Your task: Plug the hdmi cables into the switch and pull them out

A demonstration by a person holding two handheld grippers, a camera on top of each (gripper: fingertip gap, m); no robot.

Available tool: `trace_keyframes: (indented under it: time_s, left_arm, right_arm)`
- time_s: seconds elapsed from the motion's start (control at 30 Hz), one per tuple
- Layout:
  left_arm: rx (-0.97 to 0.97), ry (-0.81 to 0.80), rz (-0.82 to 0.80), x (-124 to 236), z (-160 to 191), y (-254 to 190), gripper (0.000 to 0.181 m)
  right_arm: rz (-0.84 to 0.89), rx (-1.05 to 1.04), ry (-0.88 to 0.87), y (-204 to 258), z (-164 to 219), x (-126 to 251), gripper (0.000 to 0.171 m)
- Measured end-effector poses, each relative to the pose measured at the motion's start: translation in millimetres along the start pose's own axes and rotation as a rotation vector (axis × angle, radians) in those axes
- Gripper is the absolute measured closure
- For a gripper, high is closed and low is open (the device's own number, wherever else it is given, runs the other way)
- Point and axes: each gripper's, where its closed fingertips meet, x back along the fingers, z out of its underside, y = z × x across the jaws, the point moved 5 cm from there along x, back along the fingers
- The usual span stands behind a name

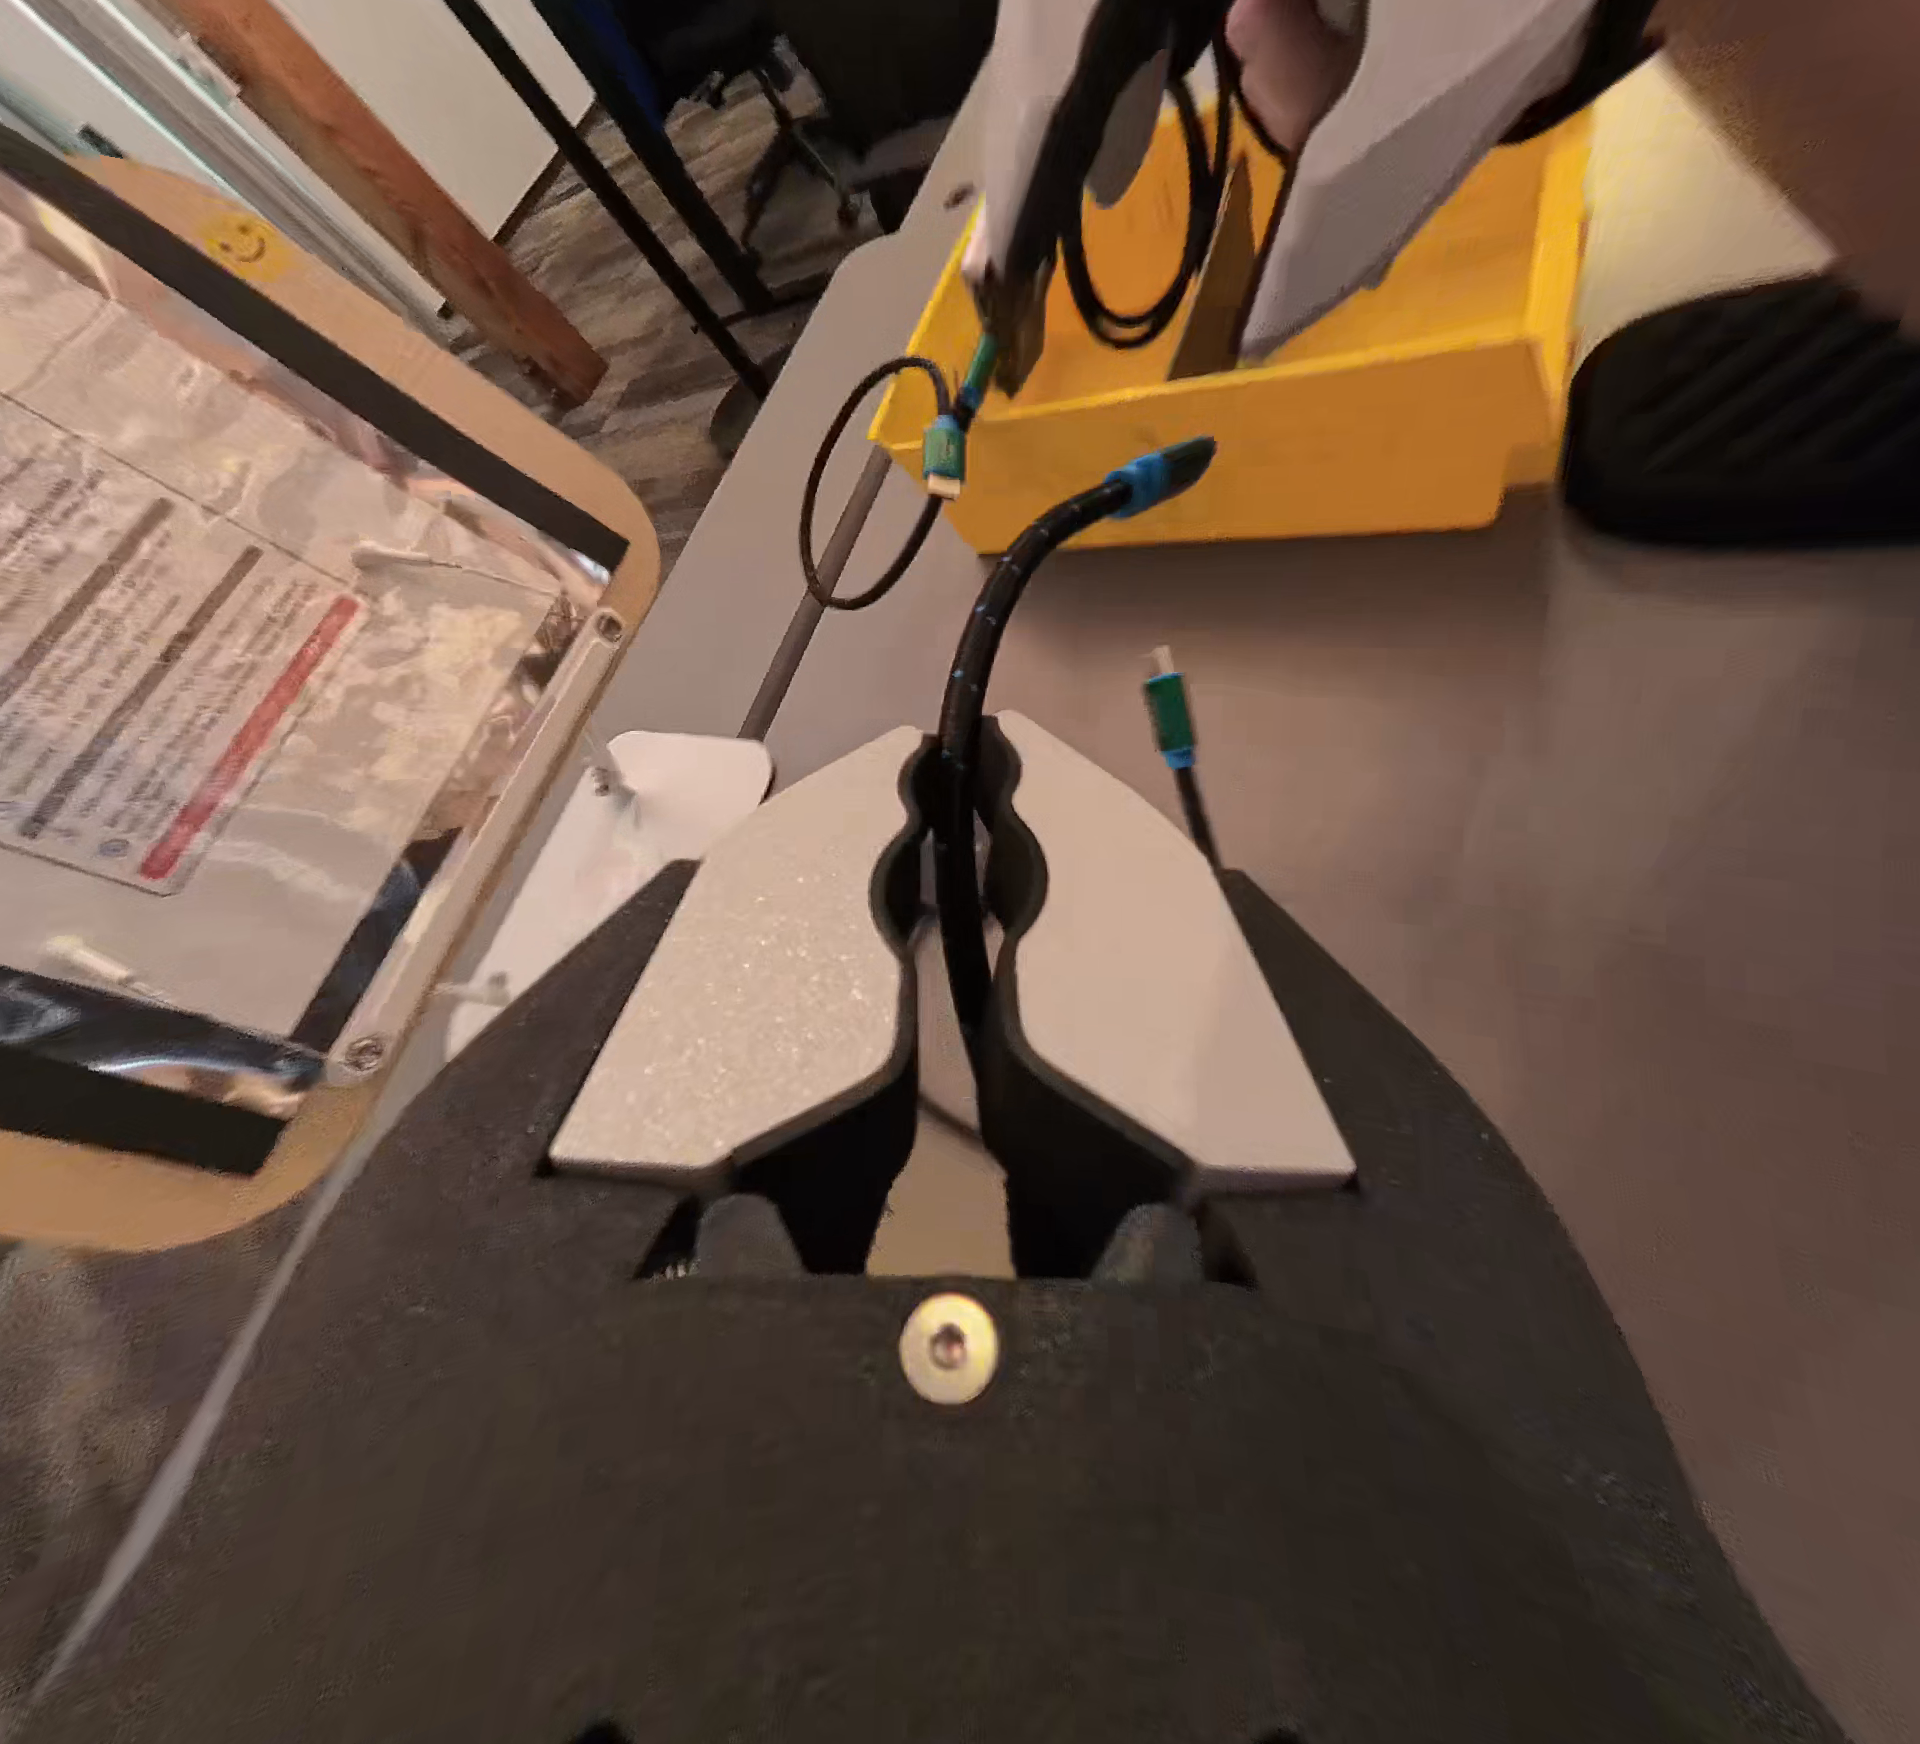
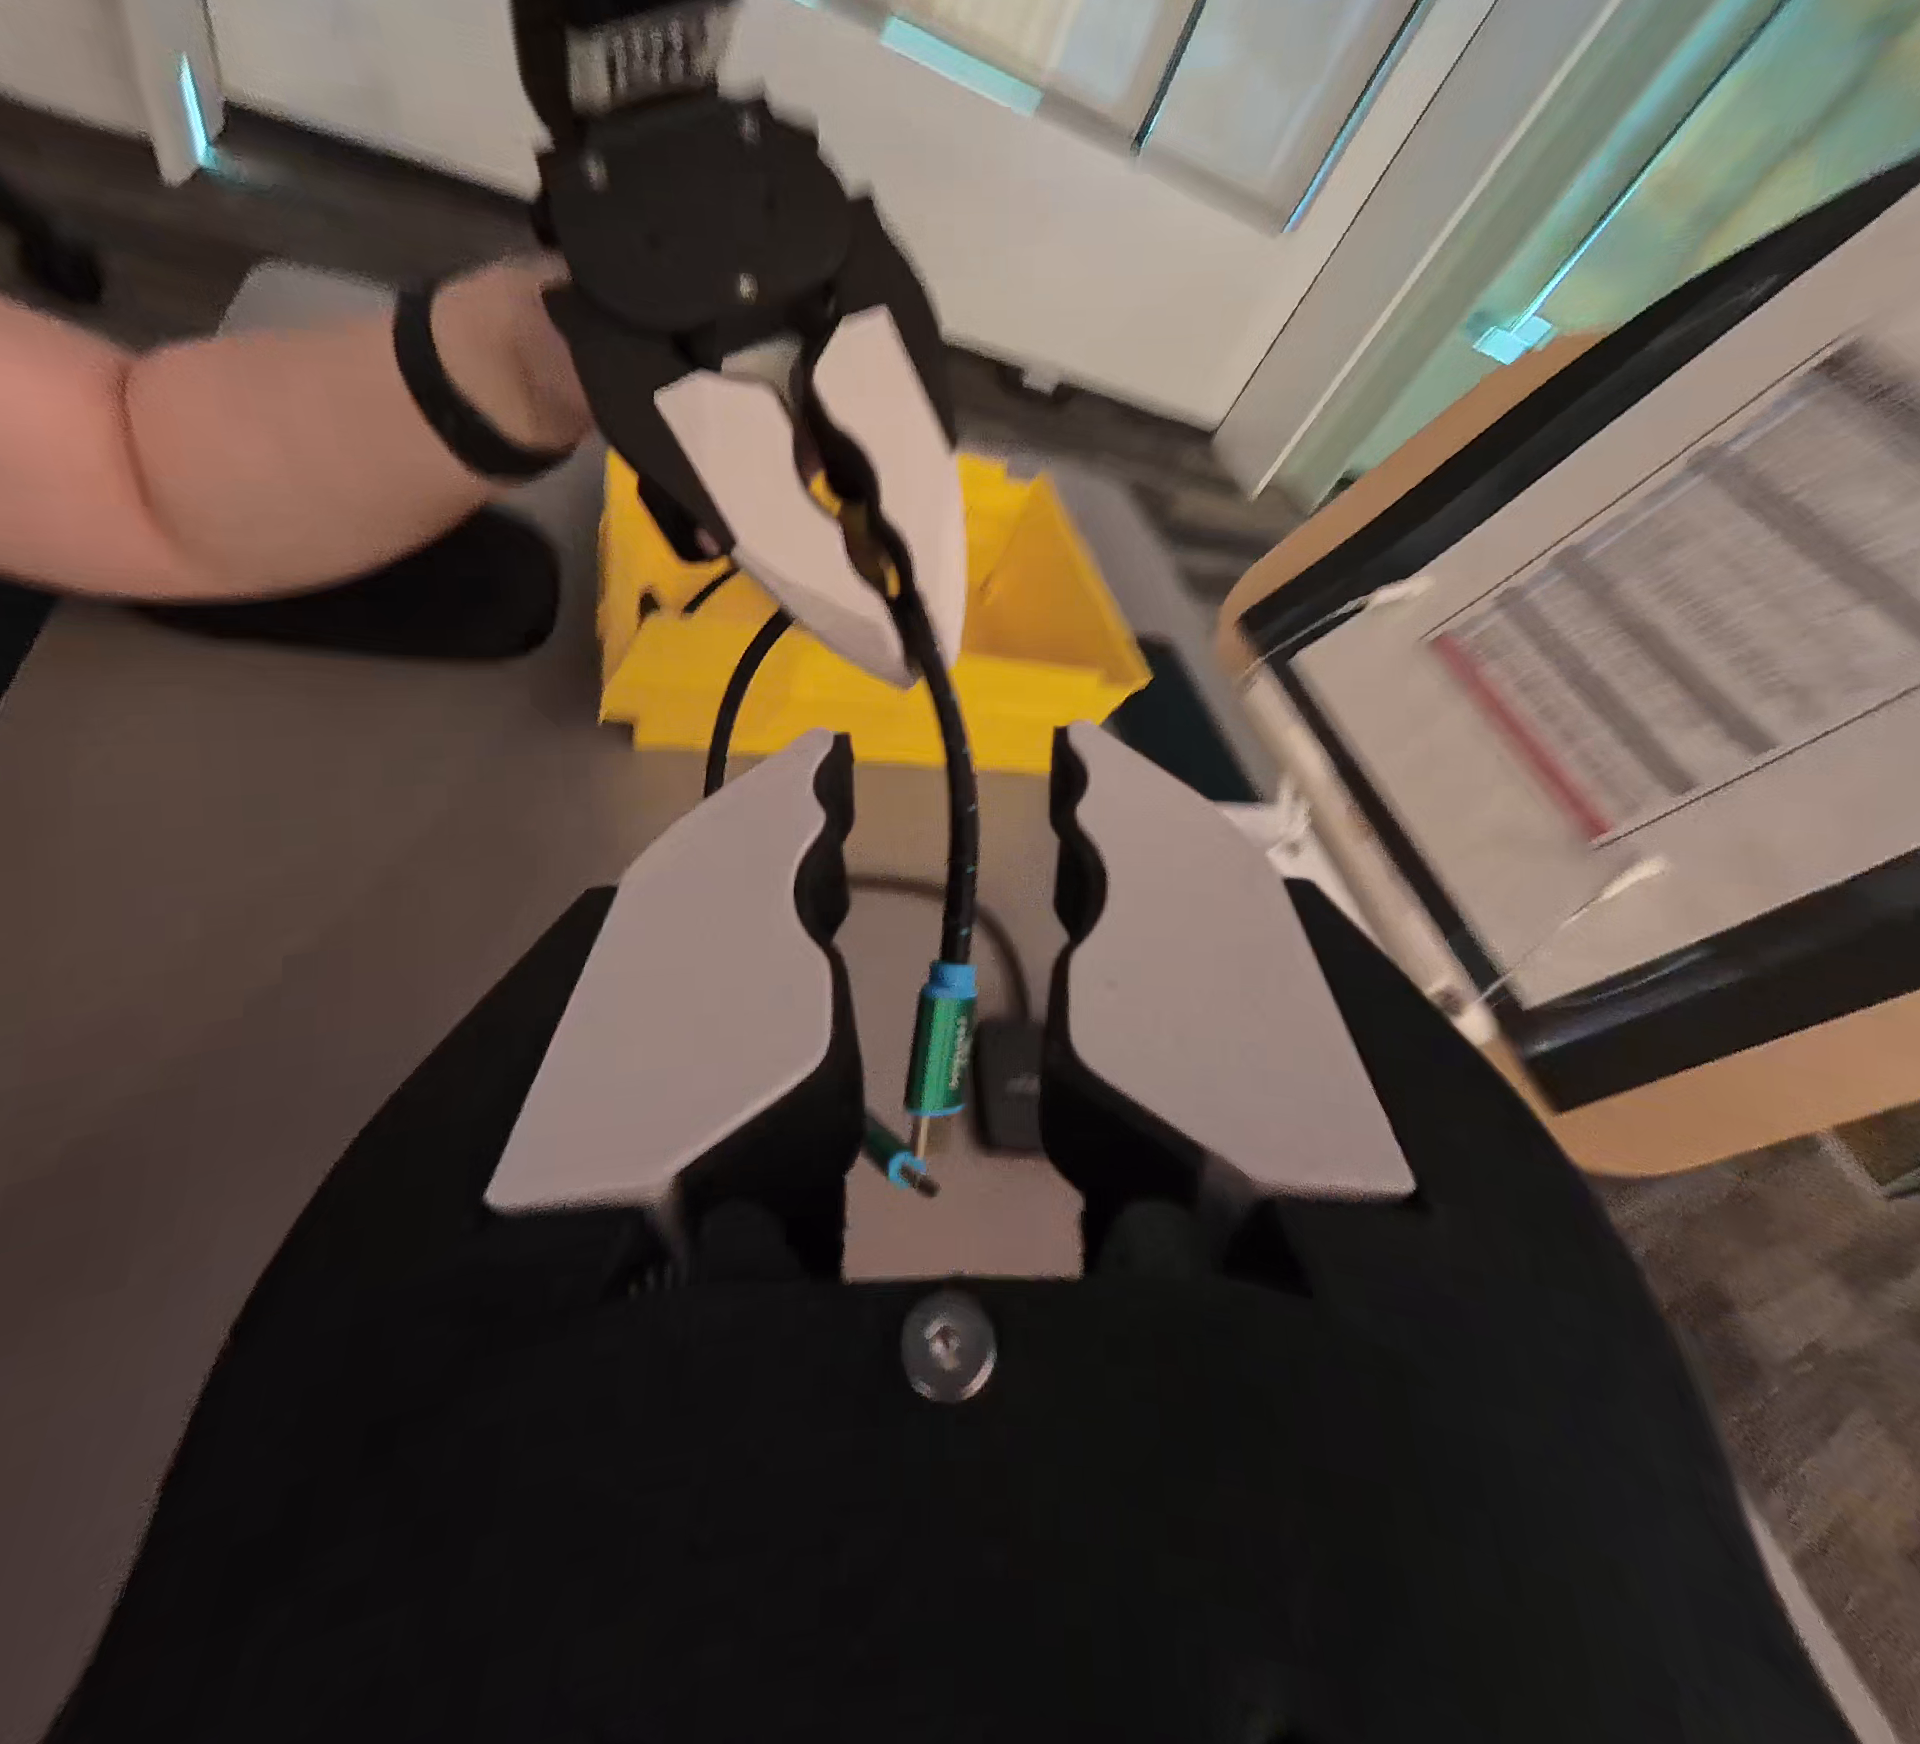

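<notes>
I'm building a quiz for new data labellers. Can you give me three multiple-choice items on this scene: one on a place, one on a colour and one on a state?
1. Where does the yellow bin stand?
A. on the floor
B. on the grey table
C. on a chair

2. What colour is the shell of the plug at the end of the black braided cable?
A. red
B. white
C. green

3. What state is the left tool in?
A. shut on the black braided cable
B. open and empty
C. shut on the bin's rim

Answers:
1 B: the left wrist view shows the bin's base on the tabletop.
2 C: the right wrist view shows a green shell under a blue collar.
3 A: its fingers close around the cable in the left wrist view.
</notes>
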Motion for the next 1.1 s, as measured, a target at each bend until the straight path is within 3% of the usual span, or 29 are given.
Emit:
trace_keyframes:
  time_s: [0.03, 0.2, 0.3, 0.43, 0.57, 0.67, 0.77, 0.83, 0.9, 1.1]
  left_arm:
    - [0.022, -0.043, 0.024, 4.3, -3.4, 0.8, 0.175]
    - [0.112, -0.21, 0.095, 30.2, -19.0, 6.4, 0.175]
    - [0.212, -0.32, 0.116, 45.8, -28.5, 13.2, 0.175]
    - [0.301, -0.433, 0.156, 58.2, -36.1, 18.0, 0.175]
    - [0.33, -0.447, 0.178, 56.2, -36.7, 17.3, 0.175]
    - [0.331, -0.446, 0.207, 52.3, -36.7, 13.9, 0.175]
    - [0.324, -0.42, 0.205, 46.6, -33.4, 13.2, 0.175]
    - [0.229, -0.309, 0.132, 36.6, -23.7, 11.4, 0.174]
    - [0.12, -0.199, 0.071, 26.2, -17.4, 3.1, 0.153]
    - [-0.029, -0.126, 0.213, -5.7, -20.9, -45.1, 0.152]
  right_arm:
    - [0.03, 0.021, -0.059, -1.9, -8.3, 7.5, 0.134]
    - [0.203, 0.083, -0.331, -18.8, -25.5, 49.4, 0.135]
    - [0.266, 0.114, -0.408, -24.6, -22.6, 56.9, 0.137]
    - [0.133, 0.099, -0.415, -12.0, -11.6, 30.3, 0.134]
    - [-0.005, 0.074, -0.552, 10.1, -18.7, 11.4, 0.134]
    - [0.051, 0.093, -0.624, 11.2, -25.2, 16.0, 0.155]
    - [0.046, 0.068, -0.513, 4.3, -21.6, 18.4, 0.158]
    - [-0.004, 0.034, -0.366, 1.5, -14.7, 17.5, 0.158]
    - [-0.078, -0.013, -0.198, 3.9, -5.3, 14.0, 0.159]
    - [-0.247, 0.027, 0.117, 35.9, 8.5, -2.1, 0.158]
